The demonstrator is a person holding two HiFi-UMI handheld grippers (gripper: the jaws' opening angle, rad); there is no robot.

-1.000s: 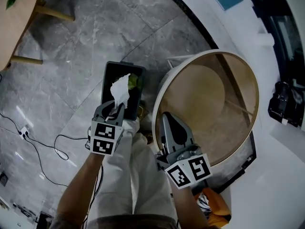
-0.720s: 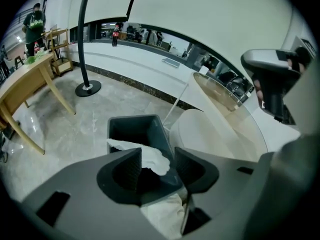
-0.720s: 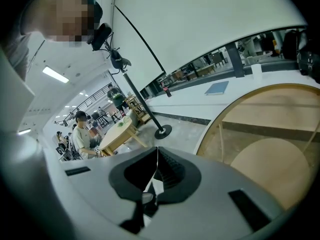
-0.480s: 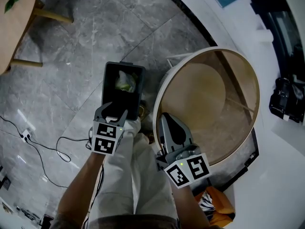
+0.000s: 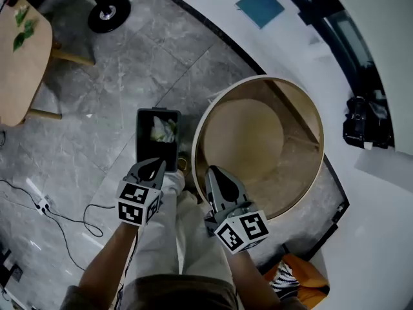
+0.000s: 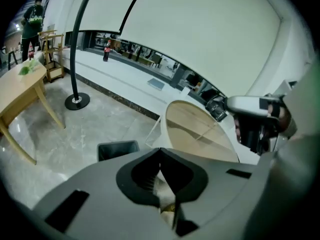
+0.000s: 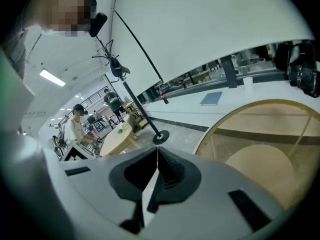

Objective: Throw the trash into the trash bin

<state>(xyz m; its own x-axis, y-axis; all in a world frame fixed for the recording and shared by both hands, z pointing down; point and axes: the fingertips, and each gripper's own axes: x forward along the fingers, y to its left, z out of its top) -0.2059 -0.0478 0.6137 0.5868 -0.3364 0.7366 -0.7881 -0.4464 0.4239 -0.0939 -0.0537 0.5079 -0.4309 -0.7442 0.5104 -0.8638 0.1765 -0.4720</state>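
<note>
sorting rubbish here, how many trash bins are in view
1. The black trash bin stands on the grey floor, left of the round wooden table and just ahead of the left gripper, with trash inside. Others may be out of frame.

this is a big open public hall, the lobby or lounge kind of space found in an office building or showroom, not a home. a polished grey stone floor (image 5: 84, 141) runs up to a long curved white ledge (image 6: 120, 84) with a dark window band behind it, and a tall arching floor lamp (image 6: 72, 59) stands on a round black base. a light wooden table (image 5: 22, 63) and a large round wood-rimmed stand (image 5: 248, 131) sit about the floor, and farther off people (image 7: 77, 124) gather at more tables under a strip light (image 7: 52, 77) on a high ceiling.
</note>
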